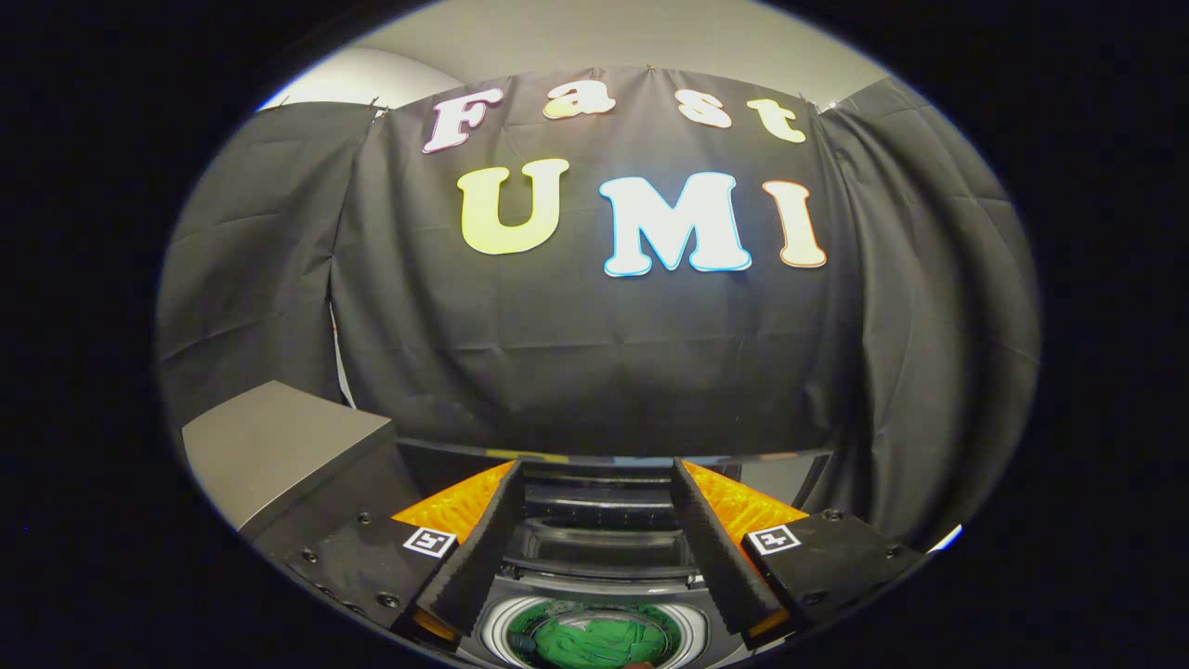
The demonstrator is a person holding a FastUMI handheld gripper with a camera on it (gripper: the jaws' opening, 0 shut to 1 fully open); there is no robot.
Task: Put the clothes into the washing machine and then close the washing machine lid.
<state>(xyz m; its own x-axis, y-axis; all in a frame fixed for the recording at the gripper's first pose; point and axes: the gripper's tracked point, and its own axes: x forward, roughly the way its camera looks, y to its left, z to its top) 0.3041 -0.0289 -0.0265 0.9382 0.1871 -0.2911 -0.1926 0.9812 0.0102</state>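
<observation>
Tongs (pixel 594 483) hang above the washing machine with both fingers spread well apart, nothing between them but open air and the machine below. Each finger (pixel 483 548) runs forward from a dark block with a small square marker on it, and the tips reach just short of the machine's far rim.

Behind everything stands the wall (pixel 594 344), a black cloth hung in creased panels that fold around on both sides. Above the cloth a strip of pale ceiling (pixel 613 37) shows, and at the seam between the left panel and the middle one a thin line of lighter wall peeks through.

A grey box (pixel 279 446) with a flat top sits to the left of the tongs, close against the left cloth panel; what it is cannot be told.

The washing machine (pixel 594 539) lies between and under the fingers, dark-topped, with its lid (pixel 604 497) folded back at the far edge toward the cloth. Its round drum (pixel 502 632), ringed in pale metal, opens nearest the camera. Green clothes (pixel 594 641) lie crumpled inside the drum, below the gap between the fingers and not touched by either one.
</observation>
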